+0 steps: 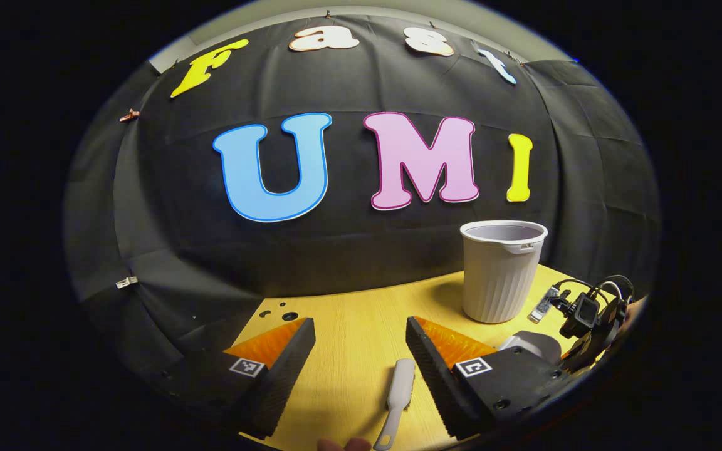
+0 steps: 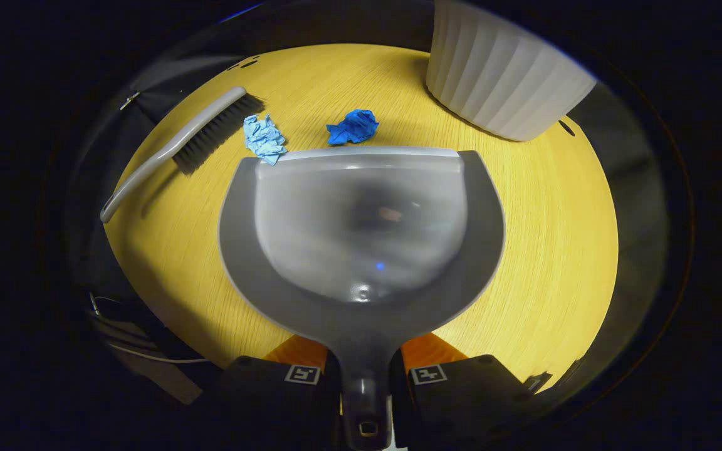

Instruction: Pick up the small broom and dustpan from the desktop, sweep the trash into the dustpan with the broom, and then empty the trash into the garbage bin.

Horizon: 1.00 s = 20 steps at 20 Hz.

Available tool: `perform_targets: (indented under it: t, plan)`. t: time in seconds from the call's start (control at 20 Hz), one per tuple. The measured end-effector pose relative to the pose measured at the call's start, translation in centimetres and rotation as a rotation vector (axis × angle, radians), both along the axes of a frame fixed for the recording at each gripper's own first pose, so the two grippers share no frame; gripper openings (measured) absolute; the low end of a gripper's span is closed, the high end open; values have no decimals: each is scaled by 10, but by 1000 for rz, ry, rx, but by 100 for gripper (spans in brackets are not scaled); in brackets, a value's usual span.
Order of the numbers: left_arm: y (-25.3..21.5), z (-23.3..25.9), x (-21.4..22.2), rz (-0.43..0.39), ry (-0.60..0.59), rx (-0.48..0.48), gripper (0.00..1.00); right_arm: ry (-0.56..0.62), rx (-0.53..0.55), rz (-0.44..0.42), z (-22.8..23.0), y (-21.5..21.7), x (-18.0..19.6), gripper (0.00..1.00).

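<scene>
Grey broom handle lies on the desktop between the spread fingers of the left gripper, long axis running near to far, closer to the right finger; nothing gripped. Judged next: close on the handle. Right gripper clamps the dustpan handle, lip beside two blue paper scraps; garbage bin far right.
</scene>
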State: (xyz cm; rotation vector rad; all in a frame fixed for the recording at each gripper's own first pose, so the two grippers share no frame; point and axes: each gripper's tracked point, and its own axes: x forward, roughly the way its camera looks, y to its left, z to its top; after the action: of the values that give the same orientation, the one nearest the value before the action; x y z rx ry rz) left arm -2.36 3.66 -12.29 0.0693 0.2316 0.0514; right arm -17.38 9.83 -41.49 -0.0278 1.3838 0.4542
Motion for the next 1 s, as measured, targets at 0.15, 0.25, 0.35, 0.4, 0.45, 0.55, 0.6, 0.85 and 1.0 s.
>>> perform_targets:
  t: [0.15,0.25,0.35,0.4,0.45,0.55,0.6,0.85,1.0]
  plan:
    - [1,-22,-2,11,52,-4,95,-26,5,83,5,-5,-3,36]
    - [0,-35,-4,4,90,-6,95,-12,18,135,15,-14,-12,35]
    - [-5,-55,-7,-15,135,-3,95,-22,12,186,22,-28,-17,36]
    - [-9,-63,-8,-34,161,-10,95,-27,5,208,24,-35,-19,35]
    - [-12,-72,-8,-51,189,-18,95,-29,2,224,27,-40,-20,35]
    - [-20,-91,-9,-86,243,-38,95,-28,7,243,30,-46,-20,35]
    - [-24,-101,-10,-103,275,-46,95,-31,9,251,32,-48,-20,35]
    - [-41,-154,-22,-163,465,-129,95,-48,32,273,38,-49,-18,35]
    - [-43,-187,-28,-177,600,-122,95,-54,37,298,41,-48,-18,35]
